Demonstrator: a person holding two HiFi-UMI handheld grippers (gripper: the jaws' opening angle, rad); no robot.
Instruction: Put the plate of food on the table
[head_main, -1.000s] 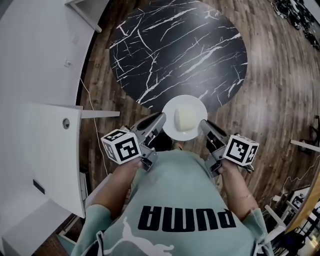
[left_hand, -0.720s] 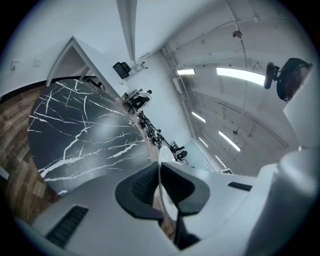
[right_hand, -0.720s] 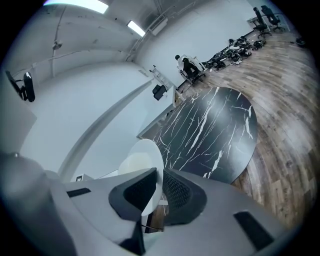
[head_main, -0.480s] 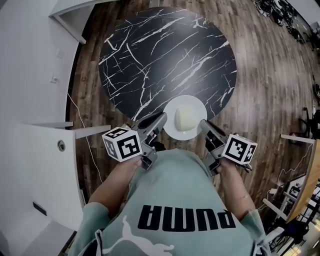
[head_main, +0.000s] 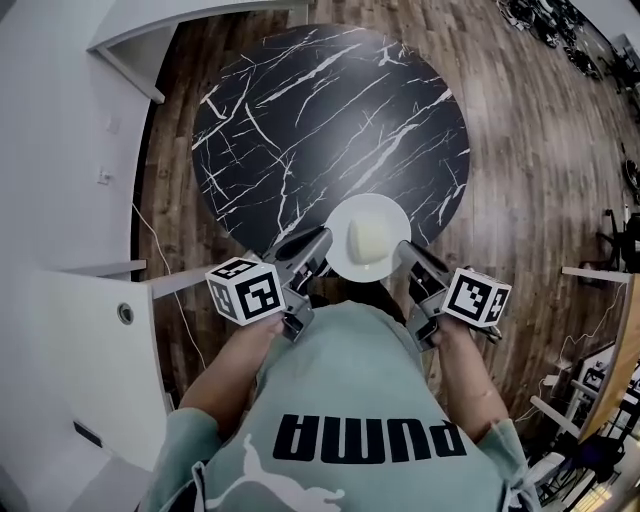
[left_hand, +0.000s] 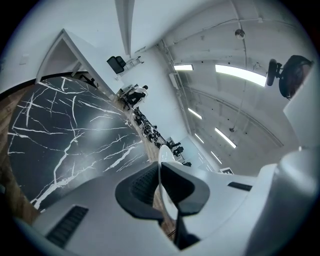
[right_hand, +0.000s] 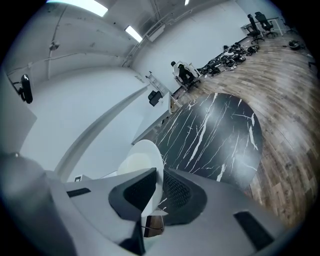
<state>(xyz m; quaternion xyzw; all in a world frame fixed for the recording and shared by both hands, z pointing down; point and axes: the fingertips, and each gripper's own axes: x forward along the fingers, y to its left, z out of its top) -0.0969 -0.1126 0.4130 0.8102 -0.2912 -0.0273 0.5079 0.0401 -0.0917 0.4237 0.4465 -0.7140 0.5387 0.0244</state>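
At the 6 o'clock edge of the table (head_main: 330, 120), the plate (head_main: 392, 214) of food (head_main: 367, 237) hangs between left gripper (head_main: 318, 243) at its 8 o'clock and right gripper (head_main: 405, 250) at 4 o'clock (each clamped on the rim), the tabletop lying ahead toward 12 o'clock.

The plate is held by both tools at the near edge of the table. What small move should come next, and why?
Probably carry the plate a little farther forward before lowering it. The left tool and right tool each grip its rim, but its near part seems to lie past the edge of the table.
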